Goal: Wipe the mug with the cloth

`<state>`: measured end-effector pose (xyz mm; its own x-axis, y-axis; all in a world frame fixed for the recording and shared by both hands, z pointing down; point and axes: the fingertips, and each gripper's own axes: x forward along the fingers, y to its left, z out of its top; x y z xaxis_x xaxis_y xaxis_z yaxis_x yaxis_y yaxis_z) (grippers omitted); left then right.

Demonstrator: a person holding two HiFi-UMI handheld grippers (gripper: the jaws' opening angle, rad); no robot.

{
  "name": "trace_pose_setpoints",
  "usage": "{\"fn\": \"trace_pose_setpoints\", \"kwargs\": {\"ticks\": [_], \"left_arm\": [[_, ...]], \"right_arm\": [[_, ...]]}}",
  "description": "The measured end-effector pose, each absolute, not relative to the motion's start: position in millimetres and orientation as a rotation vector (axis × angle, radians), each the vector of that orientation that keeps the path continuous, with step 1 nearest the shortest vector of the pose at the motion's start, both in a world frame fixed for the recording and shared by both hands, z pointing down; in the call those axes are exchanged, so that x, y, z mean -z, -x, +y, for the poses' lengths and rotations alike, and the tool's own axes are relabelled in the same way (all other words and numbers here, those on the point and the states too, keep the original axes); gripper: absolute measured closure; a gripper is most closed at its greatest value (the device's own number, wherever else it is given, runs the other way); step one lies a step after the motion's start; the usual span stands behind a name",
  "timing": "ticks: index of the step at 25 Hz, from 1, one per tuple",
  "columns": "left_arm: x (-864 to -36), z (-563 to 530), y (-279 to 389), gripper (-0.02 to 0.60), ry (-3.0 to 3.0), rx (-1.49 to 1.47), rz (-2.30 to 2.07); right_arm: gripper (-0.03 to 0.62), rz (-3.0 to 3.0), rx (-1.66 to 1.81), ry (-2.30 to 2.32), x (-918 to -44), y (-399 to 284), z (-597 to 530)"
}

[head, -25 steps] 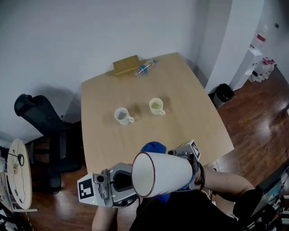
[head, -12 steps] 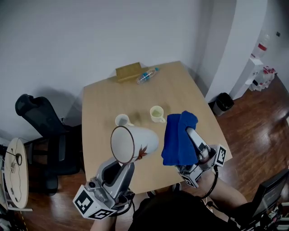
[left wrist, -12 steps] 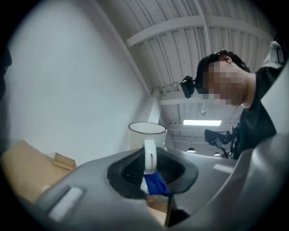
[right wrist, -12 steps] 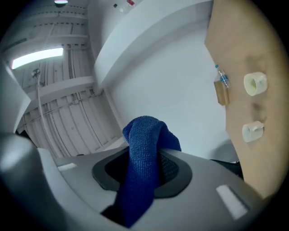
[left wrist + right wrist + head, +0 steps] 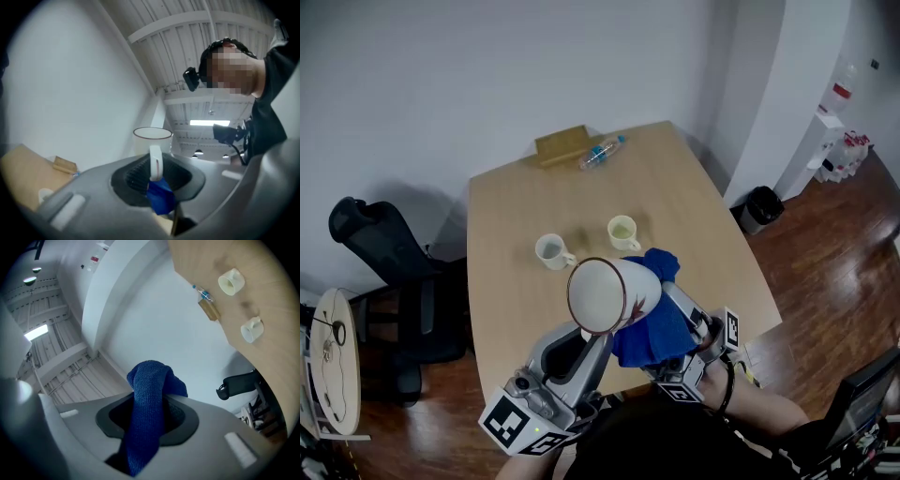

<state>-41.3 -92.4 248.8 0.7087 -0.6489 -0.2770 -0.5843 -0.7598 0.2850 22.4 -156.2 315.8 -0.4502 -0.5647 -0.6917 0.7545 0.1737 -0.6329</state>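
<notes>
— Tongs first: what have yours got?

— My left gripper [image 5: 156, 171] is pressed together on the handle of the mug [image 5: 609, 292]. My right gripper [image 5: 147, 416] pinches the cloth [image 5: 654, 323], which stands up out of its jaws in a blue bunch.

— Where is the mug, reckoned from the table [image 5: 712, 244]?

— Off it, held in the air above the table's near edge. It is tilted, so its dark-rimmed mouth faces up toward my head. The cloth lies right against the mug's right side and hangs below it, over that same near edge.

— What sits on the table itself?

— A white cup [image 5: 551, 250] and a pale cup [image 5: 623, 232] stand near the table's middle, apart from each other and farther off than the mug. At the table's far edge lies a box [image 5: 561, 143], with a bottle [image 5: 602, 150] on its side just beside it.

— And room to move?

— Bare wood shows across the table's near half, from left edge to right edge. More shows in the strip between the cups and the far edge. A chair [image 5: 384, 253] stands close to the table's left edge. Past the table's far right corner a bin [image 5: 761, 208] stands on the floor, well apart from both my grippers.
</notes>
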Motion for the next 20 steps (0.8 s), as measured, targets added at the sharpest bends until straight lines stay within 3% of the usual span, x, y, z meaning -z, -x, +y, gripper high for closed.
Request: {"fn": "trace_pose_setpoints", "kwargs": {"ticks": [10, 16, 20], "left_arm": [[-261, -86, 23, 0.516, -2.738, 0.537, -0.961], [-292, -111, 68, 0.517, -2.634, 0.432, -1.238], [-336, -126, 112, 0.517, -2.566, 0.168, -1.504]], "right_arm": [[0.47, 1.266, 1.596, -0.147, -345, -18, -169], [0.47, 1.372, 1.542, -0.1, -344, -43, -174], [0.468, 1.894, 1.385, 0.266, -348, -64, -192]]}}
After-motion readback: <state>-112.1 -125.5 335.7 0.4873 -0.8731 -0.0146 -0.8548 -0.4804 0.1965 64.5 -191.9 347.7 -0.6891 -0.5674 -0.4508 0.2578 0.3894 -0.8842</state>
